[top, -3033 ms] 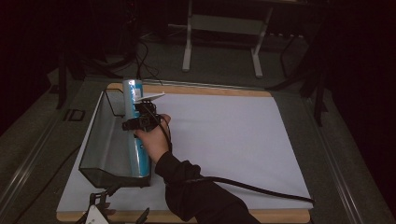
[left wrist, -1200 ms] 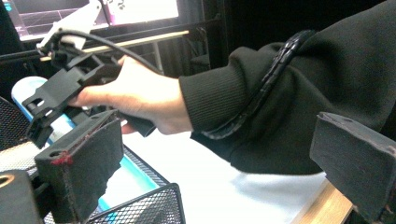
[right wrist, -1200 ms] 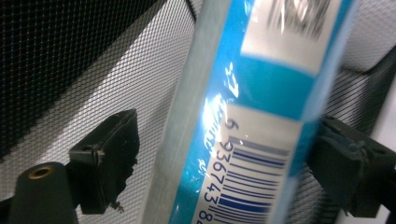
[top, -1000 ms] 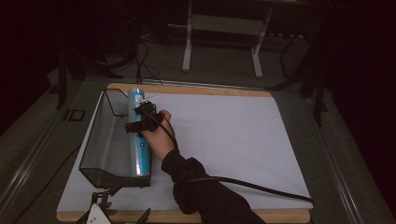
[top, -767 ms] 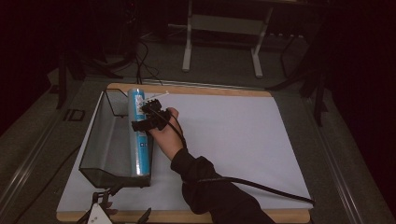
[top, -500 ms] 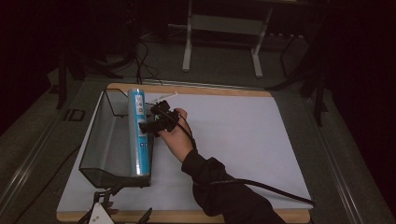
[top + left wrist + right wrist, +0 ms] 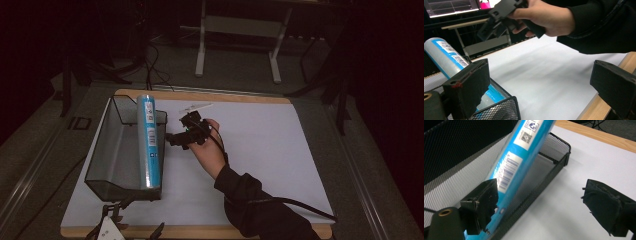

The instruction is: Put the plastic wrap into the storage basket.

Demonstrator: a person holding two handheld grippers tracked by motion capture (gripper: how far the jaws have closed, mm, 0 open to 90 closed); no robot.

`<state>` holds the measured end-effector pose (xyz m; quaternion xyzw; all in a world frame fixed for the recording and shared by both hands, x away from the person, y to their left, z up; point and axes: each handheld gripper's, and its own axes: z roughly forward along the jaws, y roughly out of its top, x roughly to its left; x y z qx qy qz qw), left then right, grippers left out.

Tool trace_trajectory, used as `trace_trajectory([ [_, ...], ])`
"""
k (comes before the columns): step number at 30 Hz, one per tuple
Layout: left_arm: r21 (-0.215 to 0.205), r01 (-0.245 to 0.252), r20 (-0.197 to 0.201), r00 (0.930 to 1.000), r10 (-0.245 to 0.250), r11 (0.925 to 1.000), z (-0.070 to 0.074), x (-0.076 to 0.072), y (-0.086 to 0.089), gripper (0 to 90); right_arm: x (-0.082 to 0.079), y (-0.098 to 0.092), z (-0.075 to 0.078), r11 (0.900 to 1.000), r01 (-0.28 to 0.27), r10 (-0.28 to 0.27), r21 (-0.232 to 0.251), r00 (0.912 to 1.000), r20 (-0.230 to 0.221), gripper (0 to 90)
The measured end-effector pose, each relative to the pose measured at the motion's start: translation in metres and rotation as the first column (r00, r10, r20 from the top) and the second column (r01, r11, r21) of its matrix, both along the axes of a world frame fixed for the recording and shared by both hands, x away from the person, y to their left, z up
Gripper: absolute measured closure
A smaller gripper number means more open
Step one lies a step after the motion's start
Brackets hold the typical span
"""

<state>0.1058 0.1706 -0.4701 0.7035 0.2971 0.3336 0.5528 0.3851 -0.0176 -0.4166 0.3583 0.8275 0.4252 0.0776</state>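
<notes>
Our left gripper's own look across the sheet

We see our left gripper [image 7: 544, 85] with its two black jaws standing wide apart and nothing between them, over the white sheet [image 7: 541, 72] and the wooden table edge [image 7: 599, 97]. Behind the left-hand jaw, the blue tube [image 7: 446, 56] lies along the black mesh tray [image 7: 499, 110], its end rising past the rim. Farther off and above, our hand [image 7: 546, 16] grips the other gripper [image 7: 499, 15], blurred.
</notes>
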Motion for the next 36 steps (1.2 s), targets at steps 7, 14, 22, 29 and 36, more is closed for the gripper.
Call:
trace_trajectory([
  [7,0.005,-0.001,0.001,1.0,0.001,1.0,0.0,0.0,-0.001,3.6,-0.008,-0.024,-0.003,1.0,-0.02,0.021,-0.014,0.9997,0.017,12.8],
  [14,0.008,0.001,-0.003,1.0,-0.001,1.0,-0.001,0.001,-0.002,3.6,-0.016,-0.058,-0.007,1.0,-0.02,0.02,-0.009,0.9996,0.018,12.8],
  [22,0.017,0.005,-0.009,0.9999,-0.005,0.9998,-0.001,0.002,-0.003,3.6,-0.025,-0.096,-0.014,1.0,-0.005,0.005,0.015,0.9999,0.014,12.8],
  [29,0.019,0.006,-0.01,0.9999,-0.006,0.9998,-0.001,0.002,-0.004,3.6,-0.038,-0.121,-0.025,0.999,-0.002,0.002,0.05,0.9999,0.012,13.0],
  [36,0.02,0.007,-0.011,0.9999,-0.007,0.9998,-0.002,0.002,-0.004,3.6,-0.051,-0.143,-0.038,0.998,0.017,-0.018,0.068,0.9997,0.016,13.3],
])
